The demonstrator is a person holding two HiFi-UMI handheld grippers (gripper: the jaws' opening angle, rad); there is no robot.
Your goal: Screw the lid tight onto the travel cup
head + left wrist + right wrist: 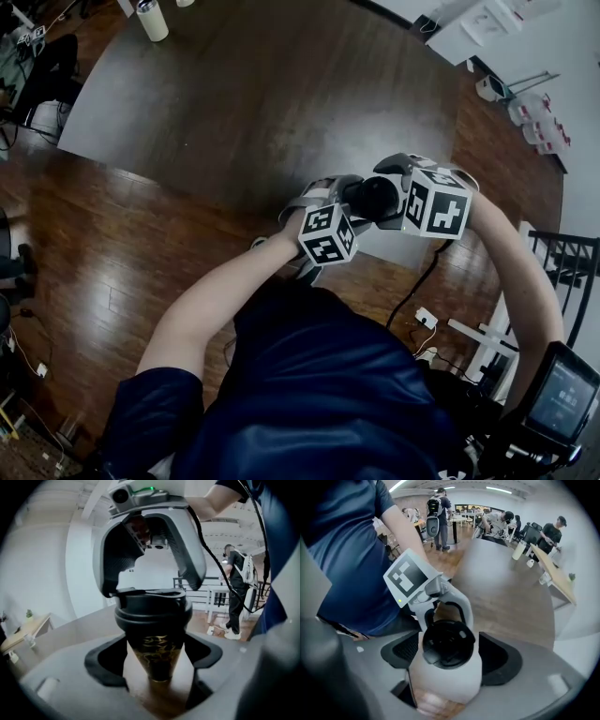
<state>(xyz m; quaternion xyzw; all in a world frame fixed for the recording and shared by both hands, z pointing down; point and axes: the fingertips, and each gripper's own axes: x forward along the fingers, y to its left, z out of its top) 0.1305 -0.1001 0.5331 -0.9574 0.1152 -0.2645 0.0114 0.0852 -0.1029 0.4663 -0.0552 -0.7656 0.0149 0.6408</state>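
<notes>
The travel cup [157, 656] has a dark body with a gold pattern and a black lid [153, 607] on top. My left gripper [154, 660] is shut on the cup's body, its black pads against both sides. In the head view the cup [375, 197] hangs just above the table's near edge, between both grippers. My right gripper [450, 652] looks straight down on the lid [449, 643]. Its jaws straddle the lid, wide apart, and the pads do not press on it. From the left gripper view its grey fingers [190, 550] arch over the lid.
A dark wooden table [262, 84] stretches ahead, with a white bottle [152, 19] at its far left. A cable and a white power strip [427, 317] lie on the wooden floor at the right. Several people stand or sit in the background [436, 508].
</notes>
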